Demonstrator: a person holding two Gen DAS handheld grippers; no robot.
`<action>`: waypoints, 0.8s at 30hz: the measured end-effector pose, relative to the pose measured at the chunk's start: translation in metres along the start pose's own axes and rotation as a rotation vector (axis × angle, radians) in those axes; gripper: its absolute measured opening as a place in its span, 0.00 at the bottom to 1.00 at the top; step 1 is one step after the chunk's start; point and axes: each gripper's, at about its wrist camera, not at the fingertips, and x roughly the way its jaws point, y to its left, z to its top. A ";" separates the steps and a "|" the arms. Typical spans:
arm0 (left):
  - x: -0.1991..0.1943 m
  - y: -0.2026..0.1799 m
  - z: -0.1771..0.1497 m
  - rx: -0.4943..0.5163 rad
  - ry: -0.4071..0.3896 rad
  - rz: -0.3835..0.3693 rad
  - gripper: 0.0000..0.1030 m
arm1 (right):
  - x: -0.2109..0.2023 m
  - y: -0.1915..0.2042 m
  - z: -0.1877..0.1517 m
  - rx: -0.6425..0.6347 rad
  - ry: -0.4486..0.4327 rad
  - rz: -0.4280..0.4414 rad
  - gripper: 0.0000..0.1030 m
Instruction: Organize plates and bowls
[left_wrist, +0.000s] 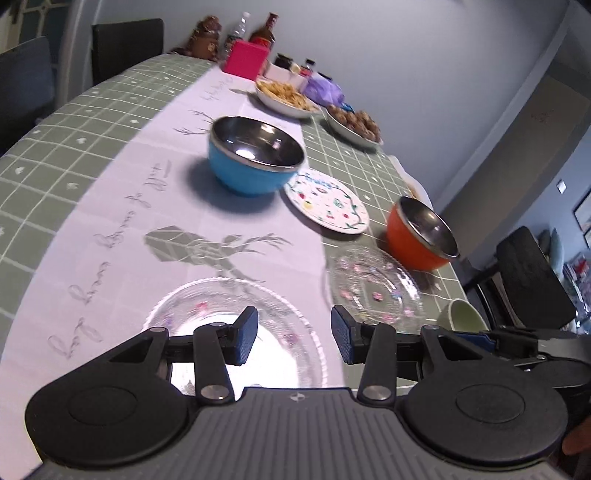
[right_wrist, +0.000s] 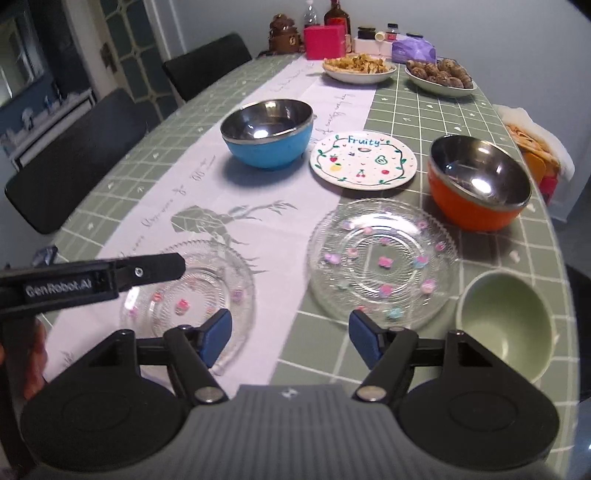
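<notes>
Plates and bowls sit spread out on the table (right_wrist: 461, 122), and nothing is stacked yet. I hold a gripper in each hand, and both are up in the air above the near edge.

My left gripper (left_wrist: 294, 334) has its blue pads apart with nothing between them. A clear glass plate (left_wrist: 236, 325) lies right under it on the white runner (left_wrist: 122, 229). My right gripper (right_wrist: 290, 338) has its pads wide apart too, and it holds nothing. Just past it lies the other glass plate (right_wrist: 382, 258), on the green cloth. The two glass plates look the same, so I think they belong in one pile.

To the right of my right gripper, close by, is the little green bowl (right_wrist: 508, 321). It sits near the table edge. Past the second glass plate stands the orange bowl (right_wrist: 478, 184). Further out in front are the white plate (right_wrist: 364, 160) with fruit drawings and the blue bowl (right_wrist: 269, 134). The blue and orange bowls are the same shape, so one could sit inside the other.

Far away are two dishes of food (right_wrist: 360, 66). I think those should stay put.

My pads are apart so I can slide one under a plate rim. Glass is slippery and thin, so I should pinch the rim gently.
</notes>
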 end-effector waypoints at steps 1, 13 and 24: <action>0.001 -0.004 0.003 0.016 0.003 0.001 0.49 | 0.001 -0.005 0.003 -0.003 0.013 -0.004 0.68; 0.027 -0.037 0.031 0.081 0.024 -0.057 0.55 | 0.005 -0.056 0.042 0.053 0.004 -0.085 0.68; 0.065 -0.017 0.031 0.018 0.052 -0.073 0.60 | 0.040 -0.090 0.066 0.152 0.047 -0.060 0.67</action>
